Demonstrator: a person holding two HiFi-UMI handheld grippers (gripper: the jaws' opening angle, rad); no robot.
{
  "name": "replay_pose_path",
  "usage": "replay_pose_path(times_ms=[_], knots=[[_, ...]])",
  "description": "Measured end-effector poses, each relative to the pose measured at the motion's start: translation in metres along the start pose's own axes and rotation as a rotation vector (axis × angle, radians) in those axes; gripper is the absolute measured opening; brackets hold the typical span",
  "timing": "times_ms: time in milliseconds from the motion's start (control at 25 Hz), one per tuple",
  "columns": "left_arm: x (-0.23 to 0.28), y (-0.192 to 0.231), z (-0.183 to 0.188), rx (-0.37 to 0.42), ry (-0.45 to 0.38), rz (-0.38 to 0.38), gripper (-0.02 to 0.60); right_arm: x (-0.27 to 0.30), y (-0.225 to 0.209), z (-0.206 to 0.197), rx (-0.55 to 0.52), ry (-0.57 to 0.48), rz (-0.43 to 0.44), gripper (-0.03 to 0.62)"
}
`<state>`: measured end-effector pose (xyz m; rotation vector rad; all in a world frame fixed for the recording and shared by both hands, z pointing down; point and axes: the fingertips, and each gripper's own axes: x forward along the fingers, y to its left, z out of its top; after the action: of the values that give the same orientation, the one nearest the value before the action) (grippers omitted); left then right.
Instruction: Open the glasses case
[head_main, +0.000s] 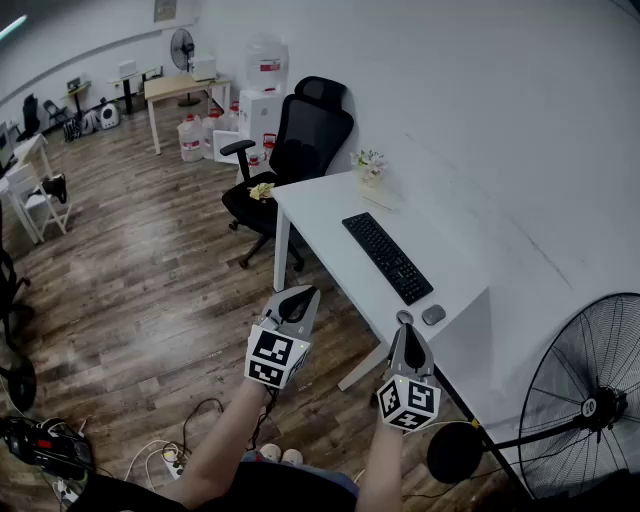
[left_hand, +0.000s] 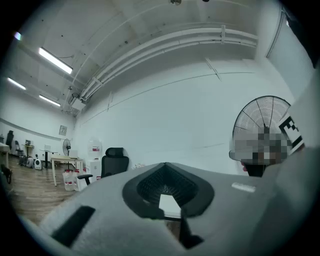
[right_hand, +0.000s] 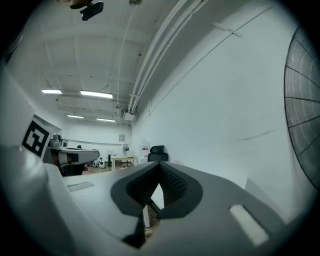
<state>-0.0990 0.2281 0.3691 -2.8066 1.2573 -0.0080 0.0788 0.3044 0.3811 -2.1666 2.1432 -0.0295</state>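
Holding left tool (head_main: 298, 293) and right tool (head_main: 408, 332) level, both pressed together on nothing, short of the white tabletop (head_main: 330, 215). Not started: yet to reach, grip, open. Can't spot a sure glasses case, maybe among small grey things (head_main: 433, 314) beside the keyboard (head_main: 388, 257); can't call its heading or long axis.
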Motion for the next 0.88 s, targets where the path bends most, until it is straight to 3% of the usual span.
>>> replay_pose_path(times_ms=[880], knots=[[0.0034, 0.0032, -0.0050, 0.000, 0.007, -0.003, 0.008, 0.0075, 0.0067, -0.0060, 0.013, 0.009, 0.028, 0.011]])
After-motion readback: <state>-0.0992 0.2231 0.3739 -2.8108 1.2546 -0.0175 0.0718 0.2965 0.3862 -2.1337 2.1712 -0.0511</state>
